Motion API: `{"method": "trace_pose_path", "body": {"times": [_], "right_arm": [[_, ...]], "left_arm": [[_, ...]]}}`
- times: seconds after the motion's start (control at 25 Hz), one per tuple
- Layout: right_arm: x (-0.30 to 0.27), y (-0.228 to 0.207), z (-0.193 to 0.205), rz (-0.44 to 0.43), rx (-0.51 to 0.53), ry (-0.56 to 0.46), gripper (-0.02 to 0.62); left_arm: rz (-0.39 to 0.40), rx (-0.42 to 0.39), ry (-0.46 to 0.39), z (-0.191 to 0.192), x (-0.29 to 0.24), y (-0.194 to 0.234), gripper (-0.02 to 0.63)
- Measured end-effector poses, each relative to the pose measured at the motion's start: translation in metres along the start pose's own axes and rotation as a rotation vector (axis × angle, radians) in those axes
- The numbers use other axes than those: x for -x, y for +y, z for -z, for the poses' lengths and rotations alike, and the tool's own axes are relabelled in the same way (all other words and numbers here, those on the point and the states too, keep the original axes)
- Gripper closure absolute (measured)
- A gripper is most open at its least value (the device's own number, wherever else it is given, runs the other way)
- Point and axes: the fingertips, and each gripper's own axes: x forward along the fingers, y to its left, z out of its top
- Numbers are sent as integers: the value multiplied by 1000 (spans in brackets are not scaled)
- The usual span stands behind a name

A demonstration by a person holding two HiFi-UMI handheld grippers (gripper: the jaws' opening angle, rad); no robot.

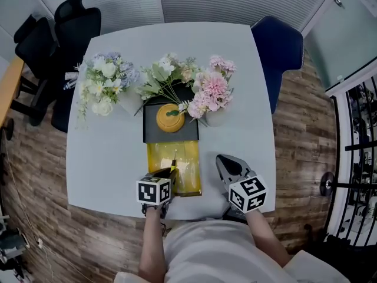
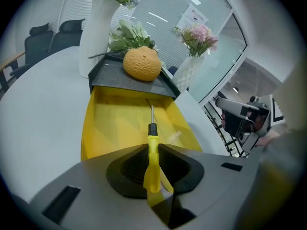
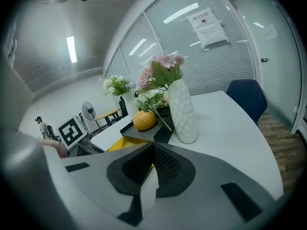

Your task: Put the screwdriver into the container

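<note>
Grey table (image 1: 106, 152), biggest thing, head view. Flower bunches along the 12 o'clock half; a black tray (image 1: 154, 131) with an orange round thing (image 1: 171, 118) sits mid-table. The yellow container (image 1: 189, 170) butts the tray's 6 o'clock edge and looks empty inside.

Left gripper (image 1: 168, 173) is at the container's 6-to-7 o'clock corner, jaws clamped on the screwdriver (image 1: 174, 158). Right gripper (image 1: 222, 159) is just beside the container at 3 o'clock, apart from it, jaws together with nothing in them.

Key relation: the screwdriver's long axis runs along the left gripper's pointing line, handle at 6, tip at 12, tilted down. The tip is already over the container's open interior, so the container lies straight ahead and below the tongs. Left hand is the one on the job and nearer; right looks idle. My guess is a short lowering and a release remain. Whether the tip touches the container floor I can't tell.

View differences:
- Left gripper view: left gripper (image 2: 153, 169) pads pinch the yellow handle of the screwdriver (image 2: 152, 152), with black collar and thin metal shaft pointing to 12 over the yellow container (image 2: 120, 123). Head view gives only a sliver of the tool.
- Right gripper view: right gripper (image 3: 151, 164) pads meet at the tips; only a yellow corner of the container shows, no screwdriver, and a white vase (image 3: 183, 111) fills the 12 o'clock side.
- Head view alone shows both grippers flanking the container.
</note>
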Motion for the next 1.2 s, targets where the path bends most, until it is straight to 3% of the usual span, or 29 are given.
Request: {"method": "trace_pose_path", "body": {"times": [0.68, 1.2], "right_arm": [[0, -7, 6, 5, -18, 10, 580], [7, -9, 7, 12, -24, 1, 580]], "left_arm": [[-75, -38, 86, 9, -14, 7, 539], [-86, -39, 52, 5, -14, 8, 511]]}}
